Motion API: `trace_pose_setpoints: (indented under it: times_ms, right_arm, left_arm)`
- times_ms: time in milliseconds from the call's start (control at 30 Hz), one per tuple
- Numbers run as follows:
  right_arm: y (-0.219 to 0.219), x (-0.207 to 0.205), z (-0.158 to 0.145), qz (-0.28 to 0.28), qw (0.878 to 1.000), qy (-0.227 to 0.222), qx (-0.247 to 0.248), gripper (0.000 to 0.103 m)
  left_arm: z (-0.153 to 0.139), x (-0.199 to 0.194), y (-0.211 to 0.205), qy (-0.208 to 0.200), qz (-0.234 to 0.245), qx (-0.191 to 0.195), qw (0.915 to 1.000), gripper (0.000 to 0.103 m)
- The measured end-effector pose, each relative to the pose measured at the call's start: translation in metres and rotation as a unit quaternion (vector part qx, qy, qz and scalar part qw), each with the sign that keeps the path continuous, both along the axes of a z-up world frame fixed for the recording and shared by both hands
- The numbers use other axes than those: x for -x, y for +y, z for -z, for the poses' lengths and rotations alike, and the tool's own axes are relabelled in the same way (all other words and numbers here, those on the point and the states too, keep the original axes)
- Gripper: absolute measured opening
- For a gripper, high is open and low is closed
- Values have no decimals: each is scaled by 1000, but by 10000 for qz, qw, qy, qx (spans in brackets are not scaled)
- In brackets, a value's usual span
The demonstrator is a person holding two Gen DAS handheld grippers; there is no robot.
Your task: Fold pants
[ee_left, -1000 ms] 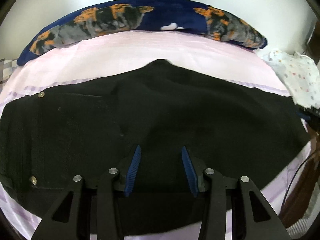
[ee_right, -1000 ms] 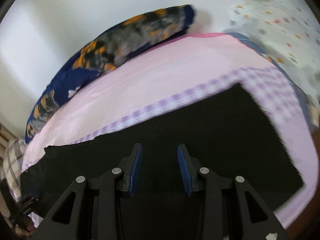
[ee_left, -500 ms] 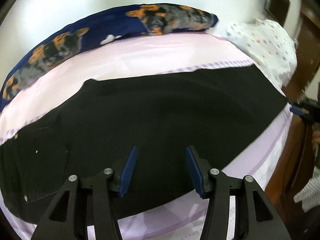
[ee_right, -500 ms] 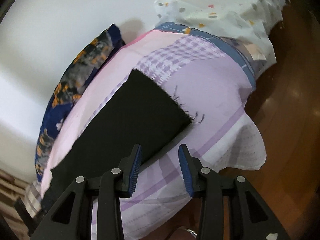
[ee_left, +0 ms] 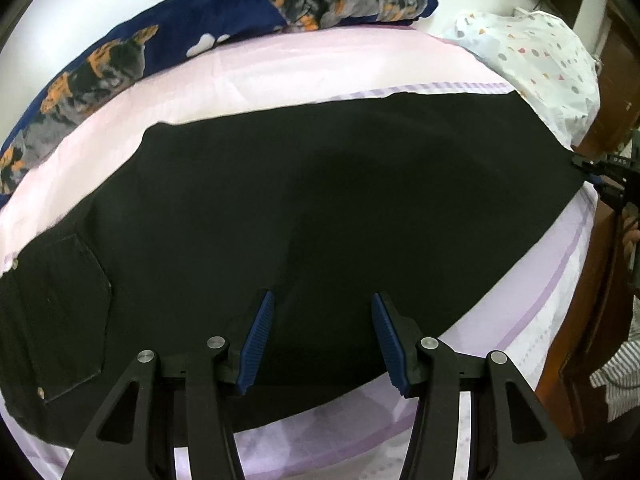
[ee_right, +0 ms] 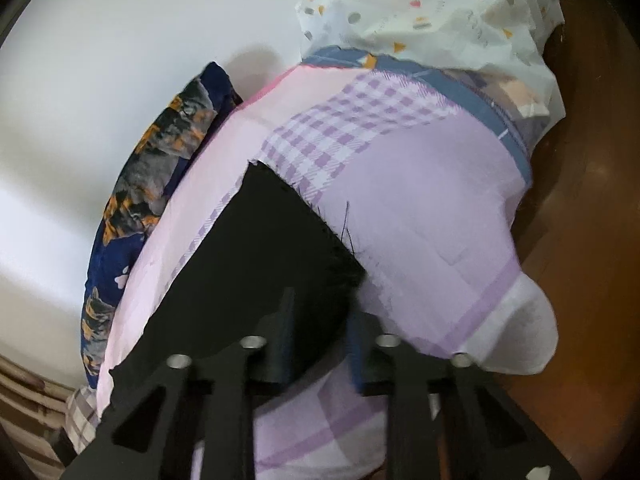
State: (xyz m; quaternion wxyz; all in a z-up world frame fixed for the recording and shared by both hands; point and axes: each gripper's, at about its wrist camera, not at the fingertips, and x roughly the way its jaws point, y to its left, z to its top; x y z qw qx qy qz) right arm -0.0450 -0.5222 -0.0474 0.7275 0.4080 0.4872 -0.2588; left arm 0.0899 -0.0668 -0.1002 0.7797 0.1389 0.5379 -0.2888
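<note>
Black pants lie flat across the pink and purple bed sheet, waist and back pocket at the left, leg hem at the right. My left gripper is open and empty, hovering over the pants' near edge at mid-leg. In the right wrist view the frayed hem end of the pants lies on the sheet. My right gripper is open with the hem's near corner between its jaws. It also shows at the right edge of the left wrist view.
A navy pillow with orange and grey print lies along the wall at the back. A white spotted cloth is bunched at the bed's right end. Brown wooden floor lies past the bed's right edge.
My right gripper moved forward and down so the hem corner now sits between its jaws. My left gripper shifted slightly; the view turned a little to the right.
</note>
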Motion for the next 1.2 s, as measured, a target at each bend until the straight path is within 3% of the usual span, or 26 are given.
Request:
trace_pose_setpoints:
  times_ms: [300, 567, 833, 1100, 1200]
  right_arm:
    - [7, -15, -10, 208, 9982, -400, -383, 8]
    - [89, -92, -27, -908, 9884, -835, -886, 8]
    - [212, -159, -10, -2352, 9554, -791, -1600, 8]
    - [318, -159, 17, -3662, 9097, -232, -1945, 8]
    - [340, -155, 20, -4052, 8979, -28, -1722, 9]
  left_arm:
    - [2, -6, 9, 26, -201, 135, 9997, 52]
    - [-13, -19, 55, 165, -984, 699, 9925, 52]
    - [-28, -25, 109, 145, -1592, 1032, 9817, 53]
    - [-31, -23, 139, 301, -1856, 1367, 9726, 53]
    - [-31, -23, 141, 378, -1845, 1509, 9705, 53]
